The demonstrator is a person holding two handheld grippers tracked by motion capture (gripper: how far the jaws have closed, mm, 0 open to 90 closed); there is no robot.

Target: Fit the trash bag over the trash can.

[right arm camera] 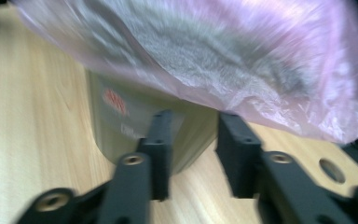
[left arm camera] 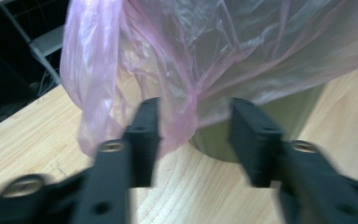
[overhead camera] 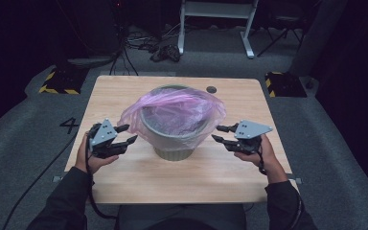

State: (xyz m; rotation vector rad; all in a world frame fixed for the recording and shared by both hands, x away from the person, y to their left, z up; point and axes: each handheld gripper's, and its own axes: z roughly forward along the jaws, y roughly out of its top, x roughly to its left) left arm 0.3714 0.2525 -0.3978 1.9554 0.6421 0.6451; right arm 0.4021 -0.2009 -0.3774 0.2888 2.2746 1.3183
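A: Item: pink bag [overhead camera: 175, 109], draped over the bin [overhead camera: 173, 139] at desk [overhead camera: 124, 91] centre; hem unseated.

B: Left tool [overhead camera: 127, 134] at nine o'clock, right tool [overhead camera: 220, 133] at three o'clock; both jaws apart, empty. Next, likely: pinch the hem, draw it down.

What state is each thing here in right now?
Bin: upright on the table.
Pink bag: draped over the bin's rim, loose edges hanging outside.
Left tongs: open, holding nothing, beside the bag.
Right tongs: open, holding nothing, beside the bin.
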